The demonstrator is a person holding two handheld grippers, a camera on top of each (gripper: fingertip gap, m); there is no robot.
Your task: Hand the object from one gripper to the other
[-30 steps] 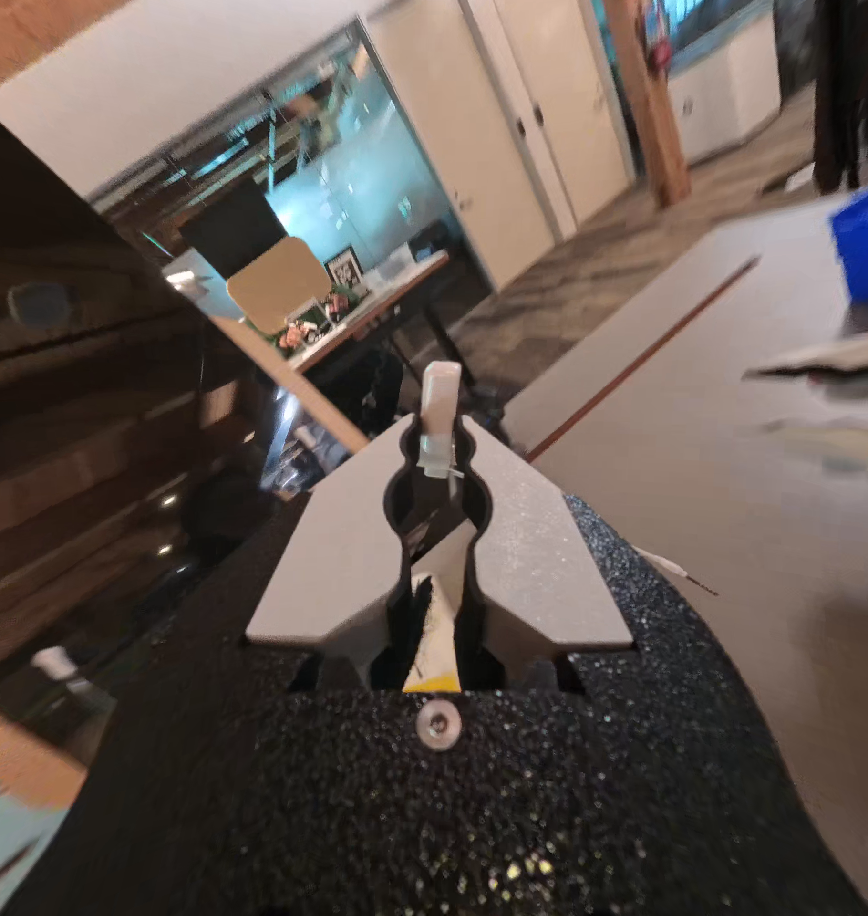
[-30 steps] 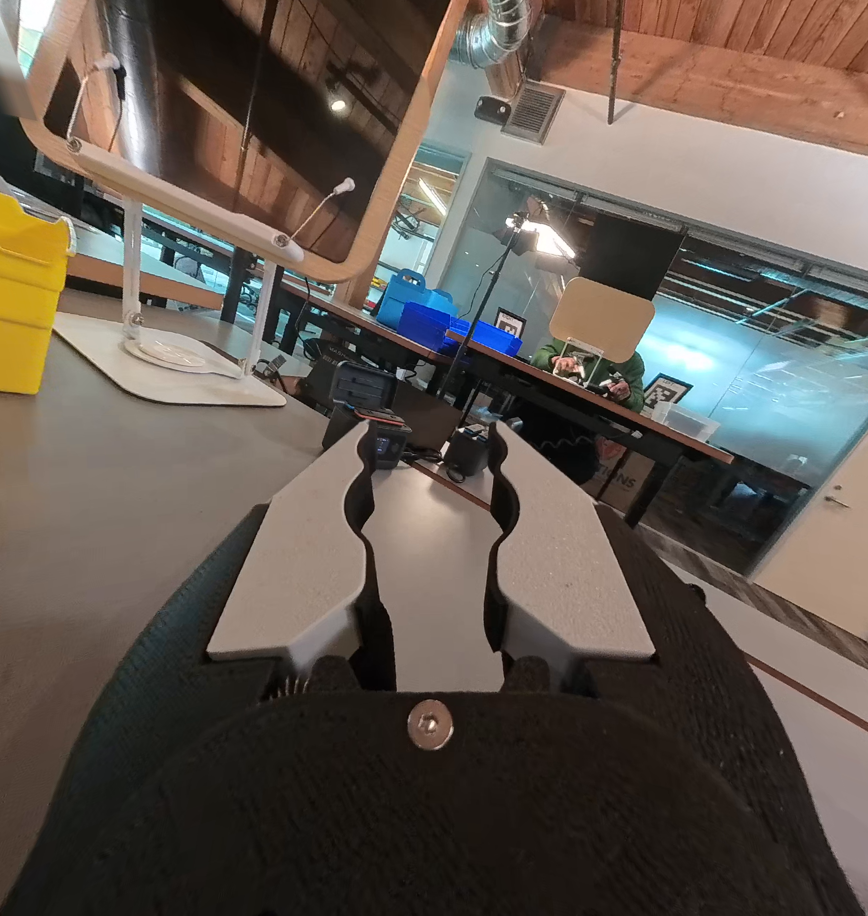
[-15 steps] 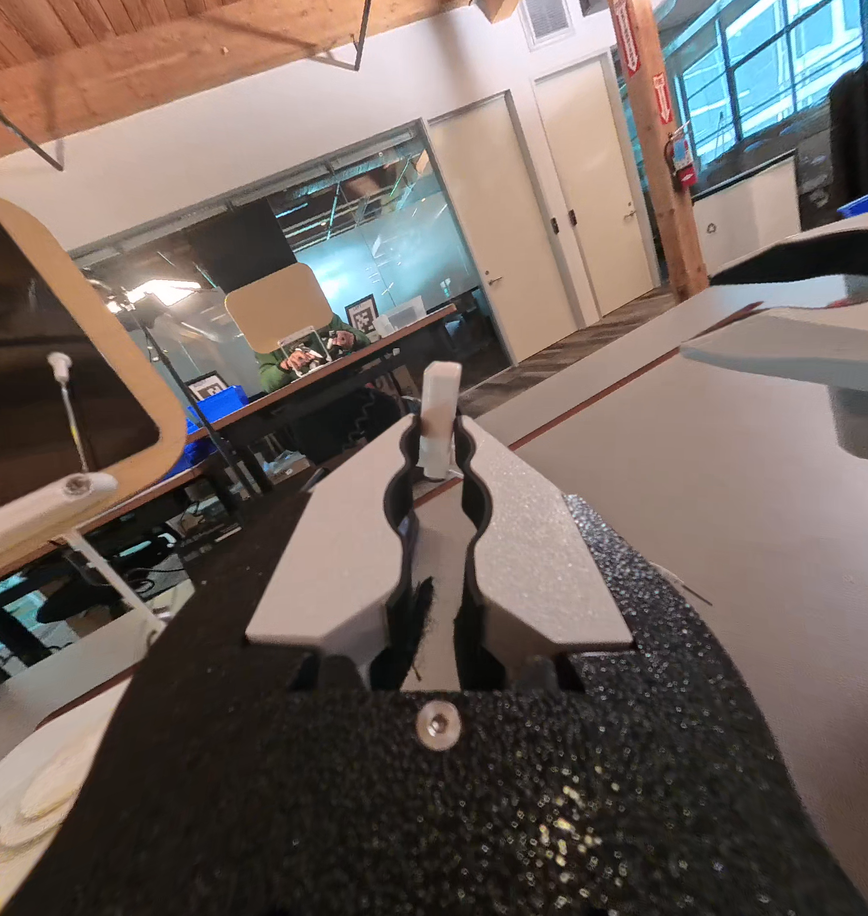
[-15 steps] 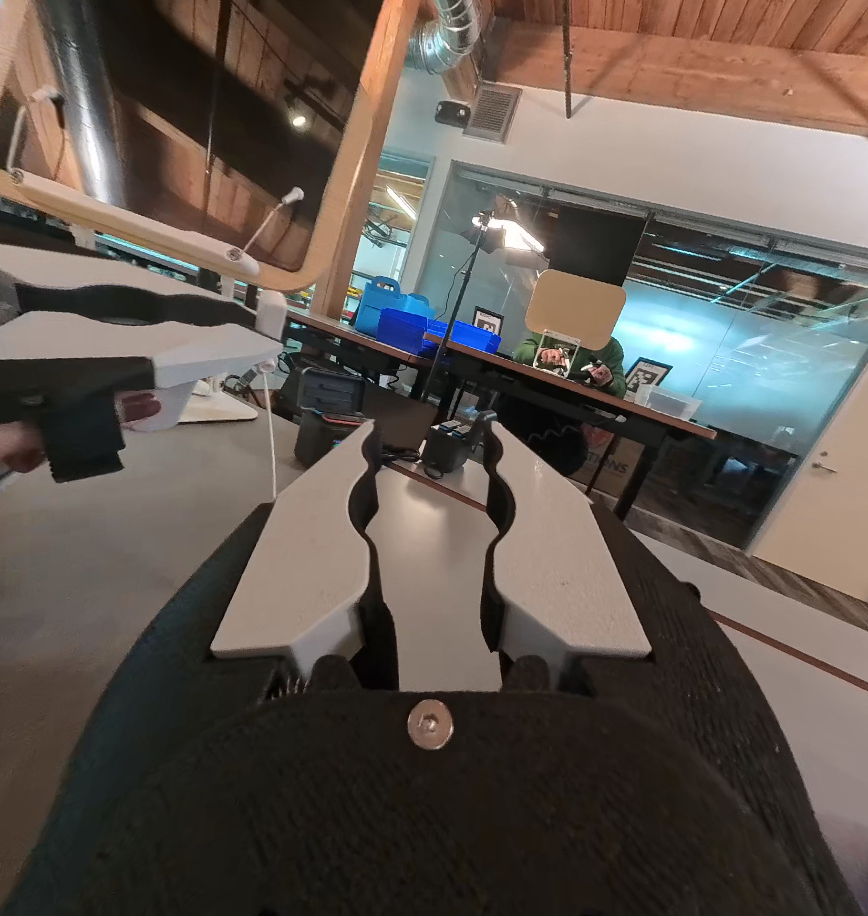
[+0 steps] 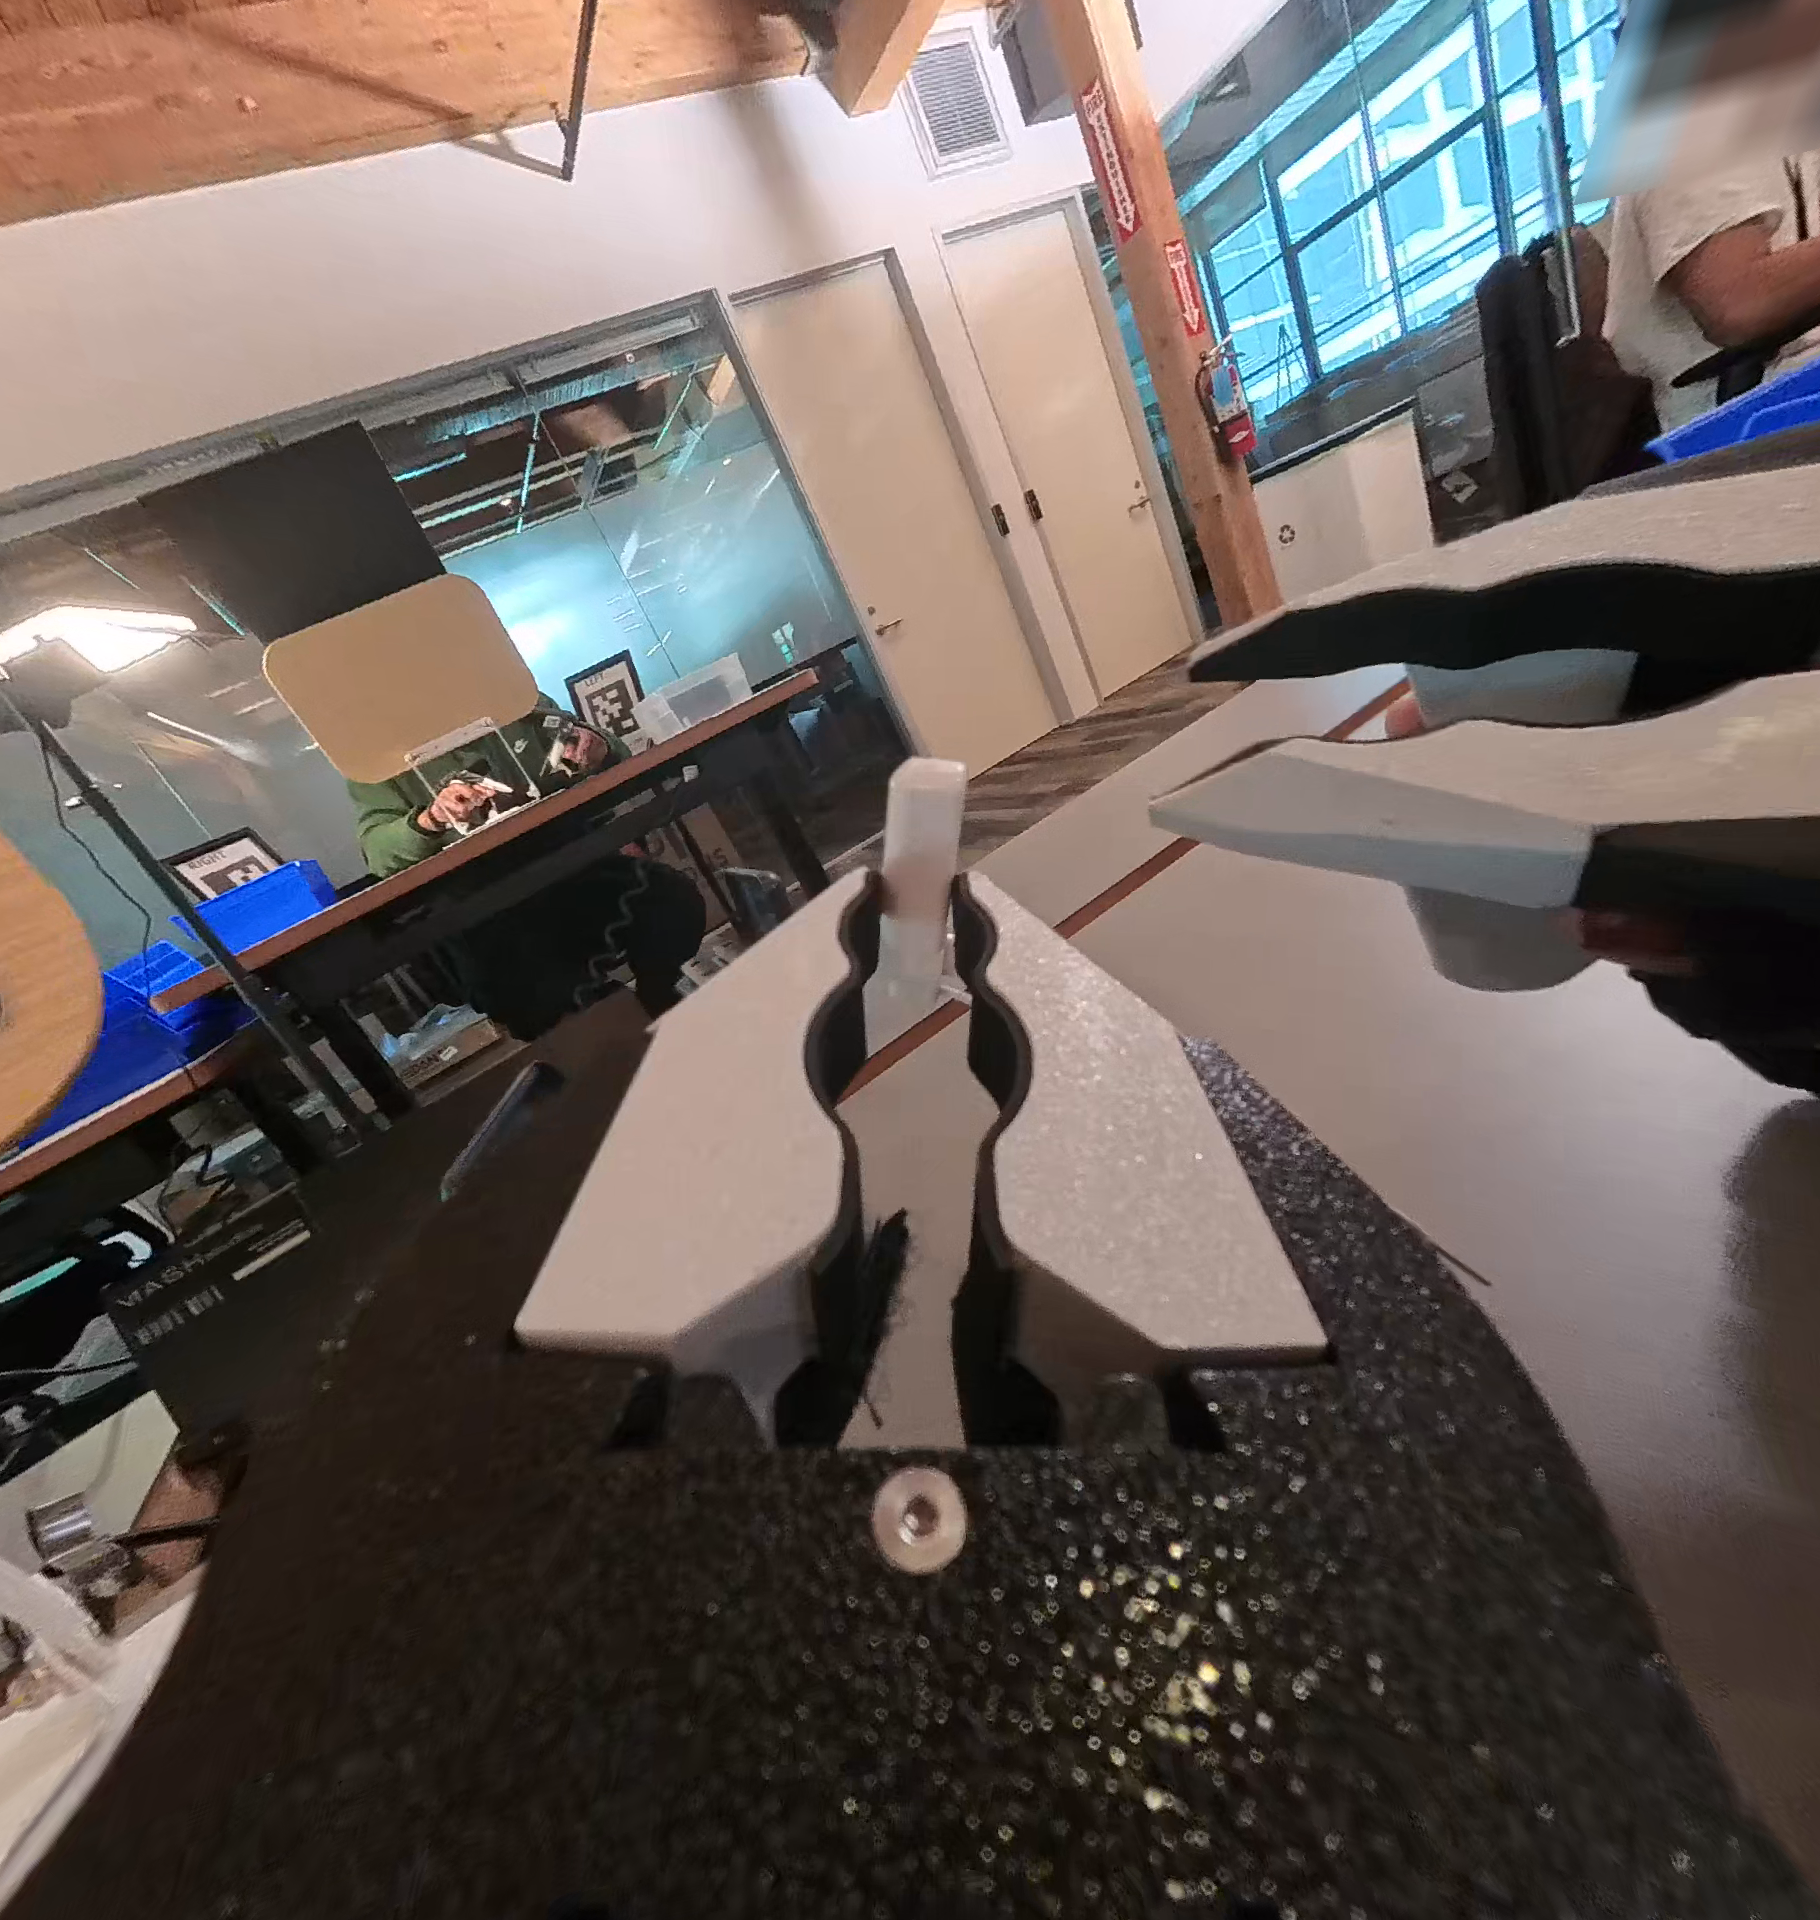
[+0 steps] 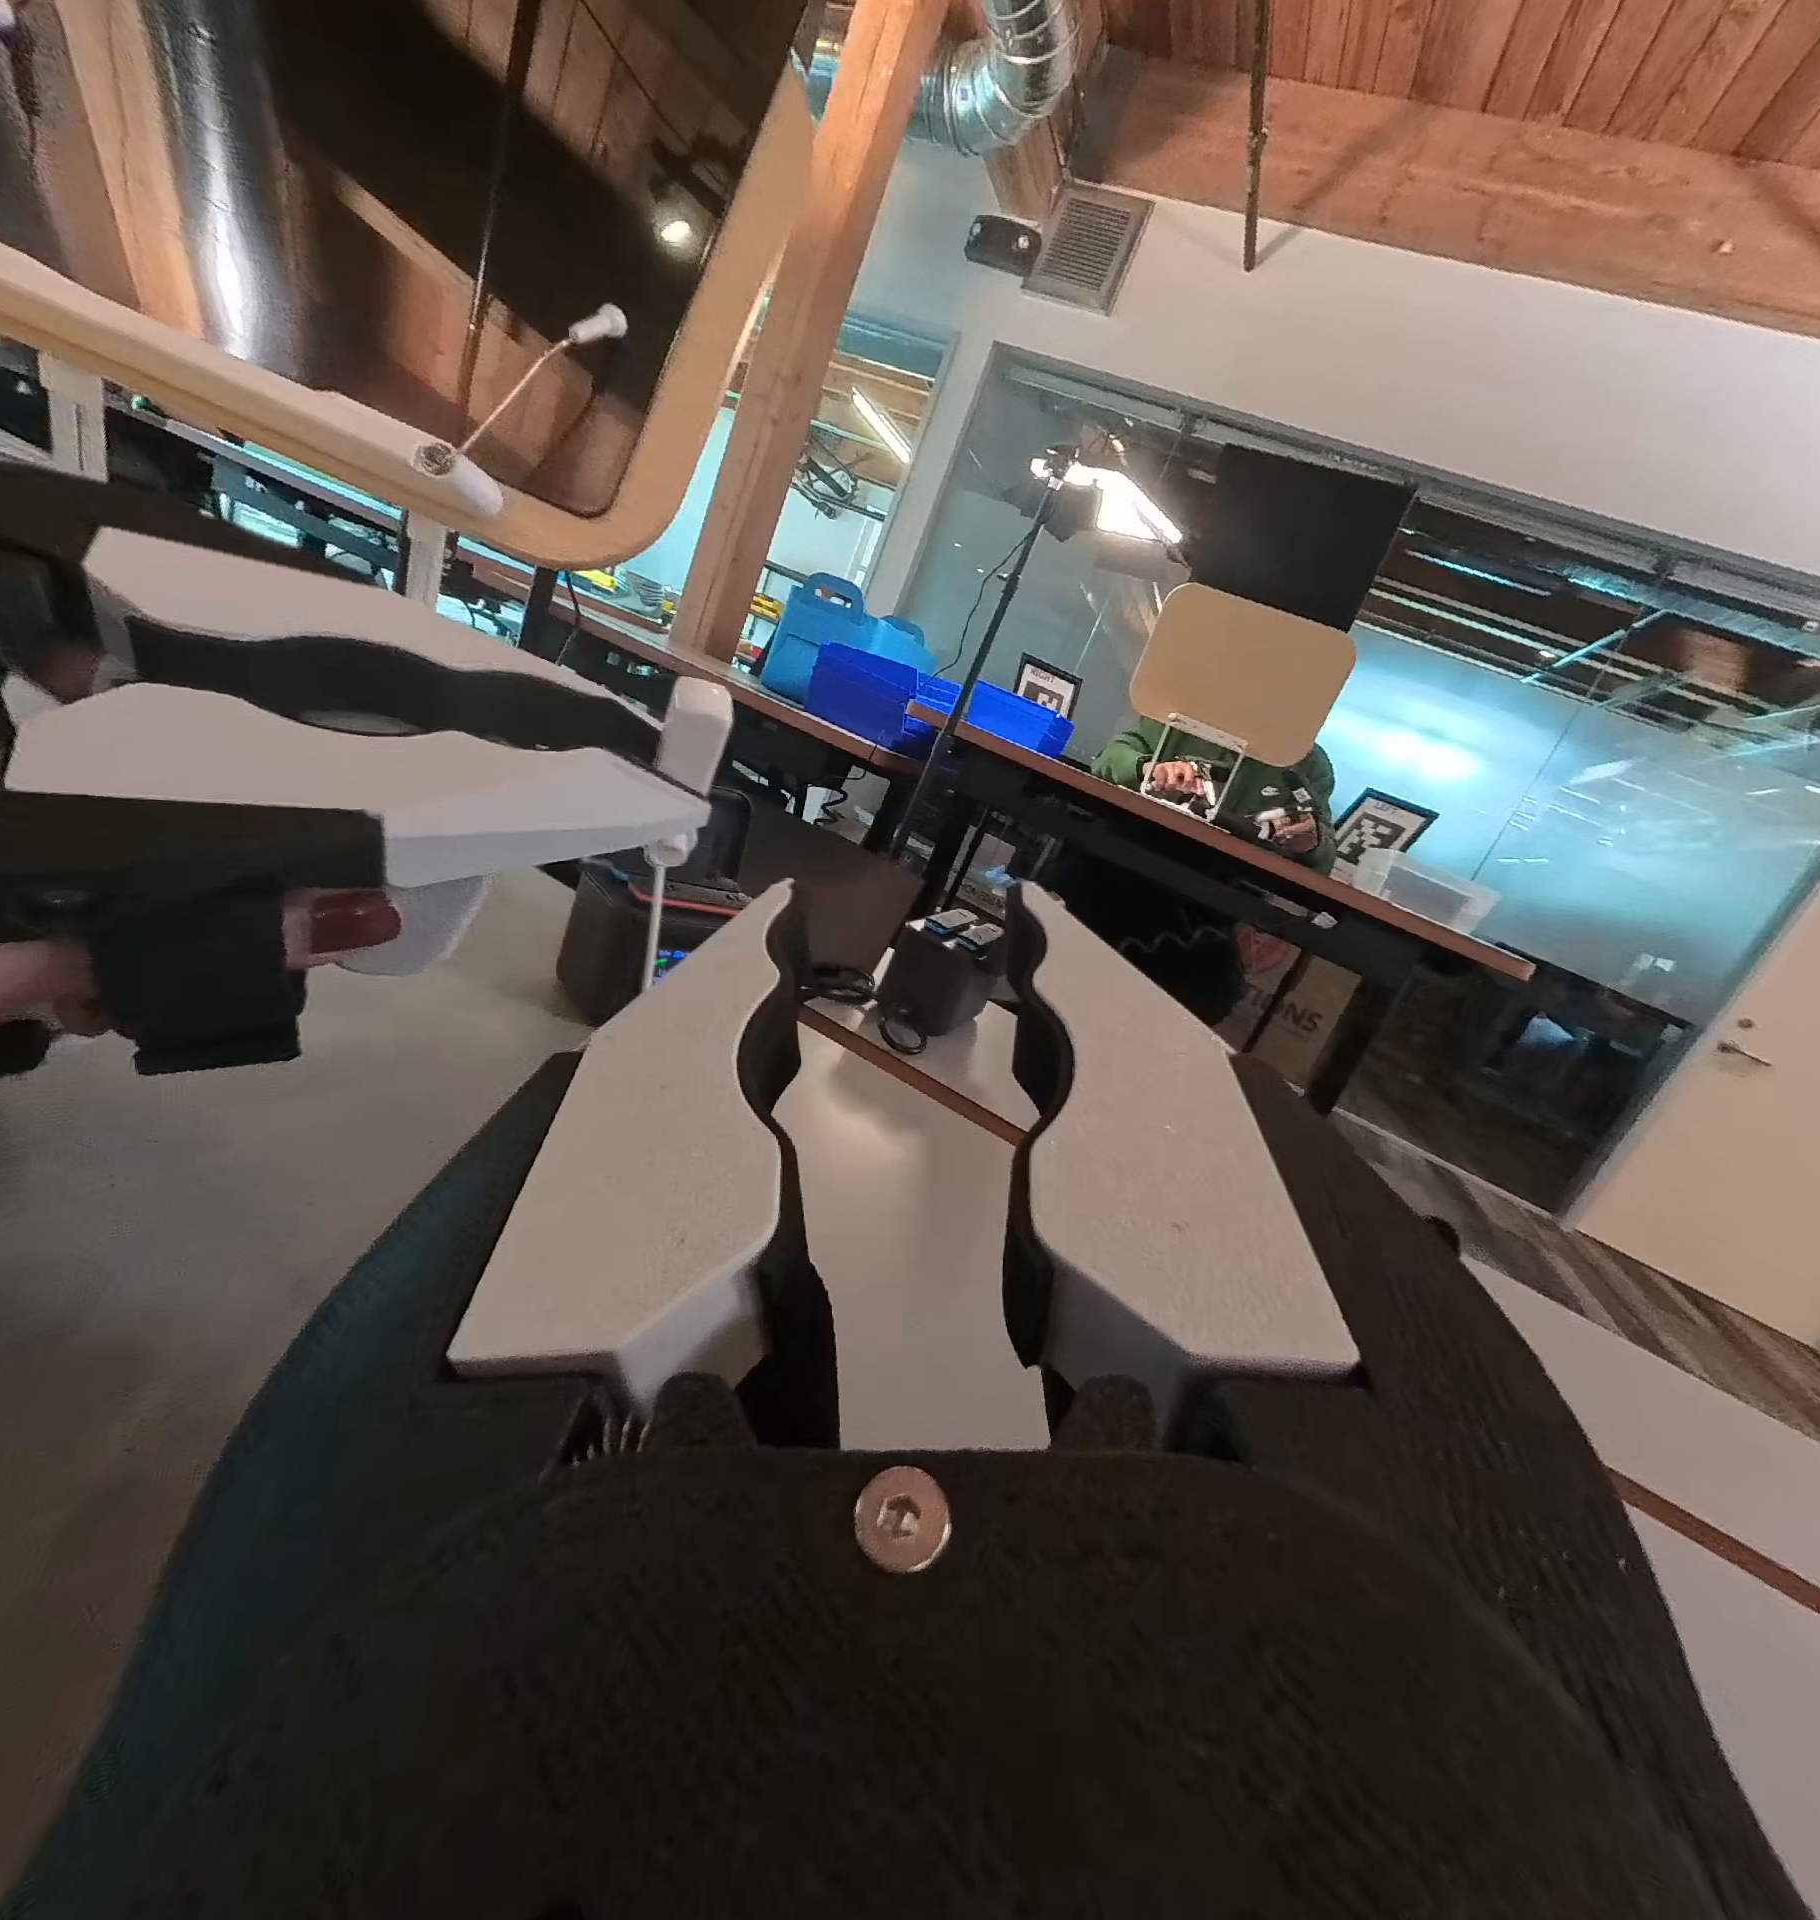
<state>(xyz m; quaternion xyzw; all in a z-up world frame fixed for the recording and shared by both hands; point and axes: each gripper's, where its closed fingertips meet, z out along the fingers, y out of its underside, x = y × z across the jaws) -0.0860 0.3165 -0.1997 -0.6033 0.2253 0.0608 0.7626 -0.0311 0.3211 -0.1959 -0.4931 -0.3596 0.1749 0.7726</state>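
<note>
Meanwhile left tongs pinch a white piece, right tongs gape empty, nothing between them.

An open-plan office-workshop: long desks, blue bins, glass-walled meeting room, exposed timber ceiling.

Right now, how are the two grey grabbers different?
The left gripper is shut on a small white plastic piece; the right gripper is open and holds nothing. The left one's flat fingers lie sideways, stacked; the right one's fingers lie side by side. Both have pale grey fingers on black bodies.
</note>
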